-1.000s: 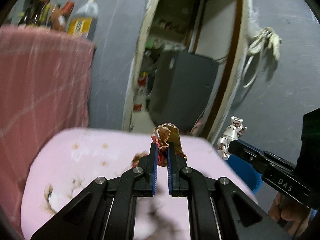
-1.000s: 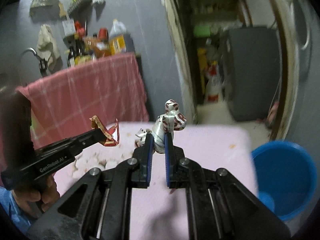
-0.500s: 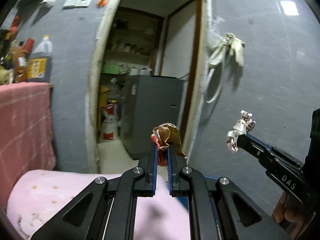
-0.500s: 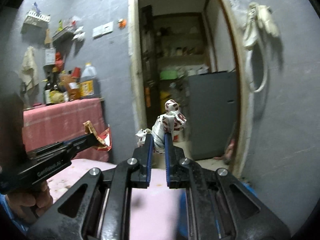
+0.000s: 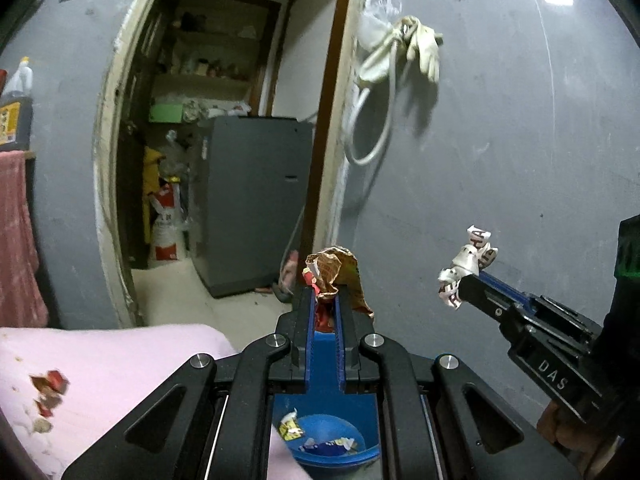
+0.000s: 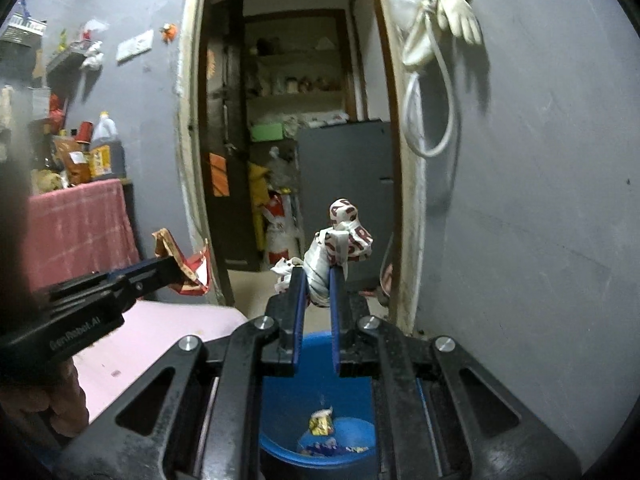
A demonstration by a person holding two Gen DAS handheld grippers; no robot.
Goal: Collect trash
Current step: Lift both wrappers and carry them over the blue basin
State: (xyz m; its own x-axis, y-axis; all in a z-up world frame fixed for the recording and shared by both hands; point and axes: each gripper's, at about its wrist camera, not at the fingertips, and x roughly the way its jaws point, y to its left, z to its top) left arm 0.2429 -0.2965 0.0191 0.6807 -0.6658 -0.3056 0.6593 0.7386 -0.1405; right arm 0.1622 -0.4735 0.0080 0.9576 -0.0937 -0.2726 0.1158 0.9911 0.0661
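Note:
My left gripper (image 5: 325, 300) is shut on a crumpled brown and red wrapper (image 5: 334, 270); the right wrist view shows the same wrapper (image 6: 188, 264) at the left. My right gripper (image 6: 318, 272) is shut on a twisted white wrapper with red letters (image 6: 340, 240), which appears at the right of the left wrist view (image 5: 466, 264). Both grippers hang above a blue bucket (image 6: 288, 400) (image 5: 360, 448) standing on the floor beside the pink table (image 5: 120, 360). Several scraps of trash (image 6: 322, 426) lie at the bucket's bottom.
Torn red scraps (image 5: 50, 384) remain on the pink table's left part. Ahead is a grey wall (image 5: 500, 160) with gloves and a hose (image 5: 400, 48) hanging on it. An open doorway shows a grey fridge (image 5: 256, 200). A red-clothed counter with bottles (image 6: 80, 208) stands left.
Both grippers swung right off the pink table, each keeping its wrapper. The blue bucket, earlier off to the right, now lies right below the fingers.

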